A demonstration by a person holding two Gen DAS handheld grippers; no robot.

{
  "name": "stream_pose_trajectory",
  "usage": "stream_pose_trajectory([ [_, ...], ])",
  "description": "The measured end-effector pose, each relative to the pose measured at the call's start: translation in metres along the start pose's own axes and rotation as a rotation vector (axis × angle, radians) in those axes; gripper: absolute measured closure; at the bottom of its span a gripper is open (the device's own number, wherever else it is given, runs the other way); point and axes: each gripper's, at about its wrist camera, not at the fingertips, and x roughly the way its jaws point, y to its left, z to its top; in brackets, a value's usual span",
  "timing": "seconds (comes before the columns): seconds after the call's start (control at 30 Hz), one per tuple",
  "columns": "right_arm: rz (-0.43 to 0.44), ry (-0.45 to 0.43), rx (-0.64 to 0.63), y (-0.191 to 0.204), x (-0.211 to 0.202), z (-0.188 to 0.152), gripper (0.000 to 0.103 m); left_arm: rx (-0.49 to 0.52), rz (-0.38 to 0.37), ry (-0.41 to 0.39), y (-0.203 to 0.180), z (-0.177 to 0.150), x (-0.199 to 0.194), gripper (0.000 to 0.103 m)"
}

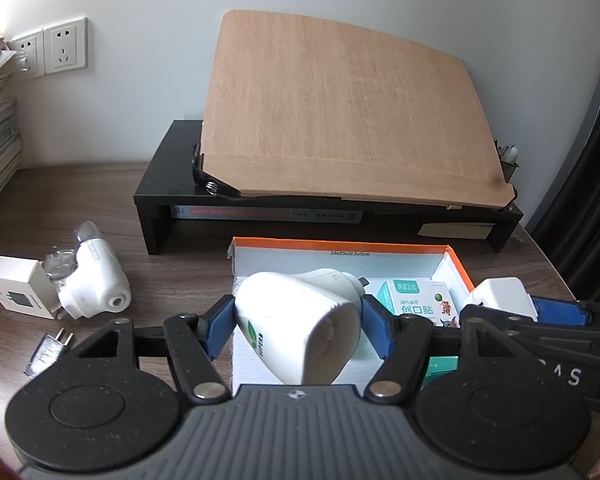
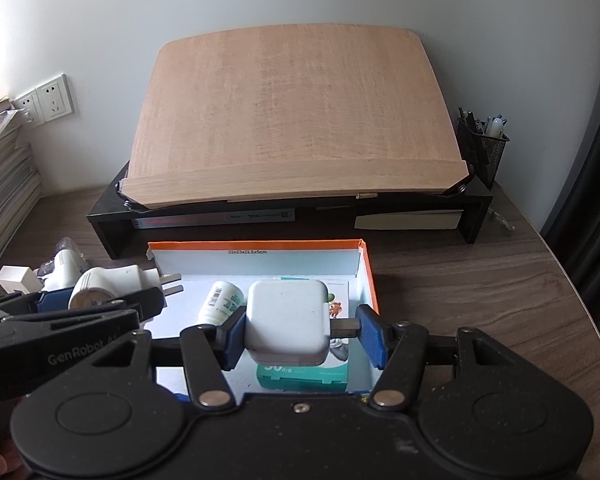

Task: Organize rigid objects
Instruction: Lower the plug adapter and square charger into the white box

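Left gripper [image 1: 298, 326]: blue pads clamped on either side of a white cone-shaped plug adapter [image 1: 300, 324], held tilted above the near left part of the box, its wide round end toward the camera; in the right wrist view its metal prongs point toward the box. Right gripper [image 2: 300, 330]: pinching a white square charger block [image 2: 286, 322], one pad flat on its left face, the other against the dark stub on its right side, held over the box interior. Box [image 2: 260, 245]: shallow open cardboard tray, orange outside, white inside, resting on the dark wood-grain surface [image 2: 480, 292] in front of a black desk riser [image 2: 476, 204]. Contents of box: a small white bottle with a barcode label [image 2: 220, 300] lying on its side at left; a teal-and-white carton of plasters [image 1: 414, 300] under and beyond the charger block. Still on the surface, left of the box and well apart from it: a white angled device with a clear tip [image 1: 94, 280], a flat white carton [image 1: 14, 288] touching its left side, and a small two-prong plug piece [image 1: 52, 350] nearer the camera. On the riser: a tilted wooden board [image 1: 340, 116]; books lie flat beneath. Also present: mesh pen holder [image 2: 482, 148] at the riser's right end, wall sockets [image 1: 48, 50], stacked papers [image 2: 4, 184] at far left.
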Motion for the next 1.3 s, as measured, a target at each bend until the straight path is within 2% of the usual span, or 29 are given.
stream_pose_trajectory([
  [0.47,0.019,0.022,0.0,-0.012,0.019,0.006,0.033,-0.021,0.037,0.032,-0.003,0.002,0.023,0.035],
  [1.3,0.038,0.035,-0.006,-0.021,0.042,0.021,0.033,-0.001,0.004,0.079,-0.017,-0.004,0.04,0.035],
])
